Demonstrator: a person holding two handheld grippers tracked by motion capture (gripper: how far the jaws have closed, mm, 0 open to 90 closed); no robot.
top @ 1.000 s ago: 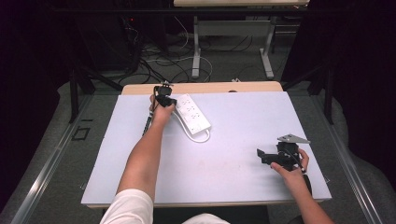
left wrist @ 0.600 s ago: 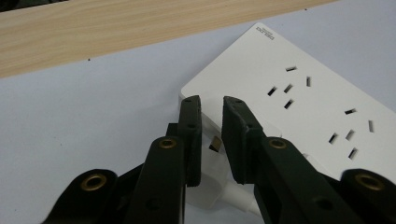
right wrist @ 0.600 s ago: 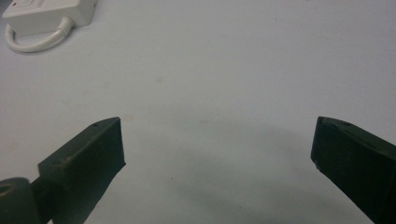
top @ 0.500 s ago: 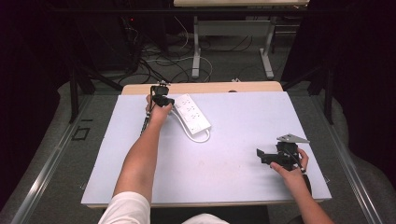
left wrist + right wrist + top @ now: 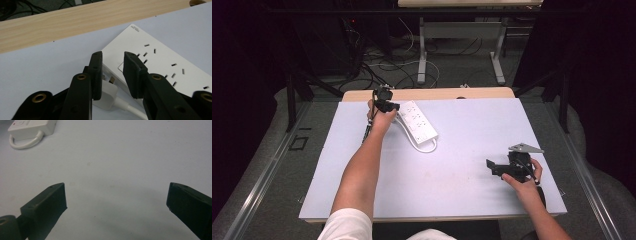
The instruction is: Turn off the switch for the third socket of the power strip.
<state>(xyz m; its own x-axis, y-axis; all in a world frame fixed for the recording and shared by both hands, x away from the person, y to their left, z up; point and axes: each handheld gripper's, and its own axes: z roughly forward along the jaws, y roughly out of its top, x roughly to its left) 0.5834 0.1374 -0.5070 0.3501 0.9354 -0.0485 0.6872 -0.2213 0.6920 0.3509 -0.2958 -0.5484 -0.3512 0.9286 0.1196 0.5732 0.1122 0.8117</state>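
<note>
At the tabletop's (image 5: 472, 150) far edge, the left claw (image 5: 113, 63), jaws slightly parted and empty, straddles the power strip's (image 5: 160, 62) corner. Closing squarely should prevent slipping. The right claw (image 5: 116, 202) gapes wide, empty.

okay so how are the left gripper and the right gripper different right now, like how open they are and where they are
The left gripper has a narrow gap between its jaws; the right gripper is spread wide. The left gripper is at the far end of the white power strip, over its plug; the right gripper is above bare table, holding nothing. Both have black jaws.
</note>
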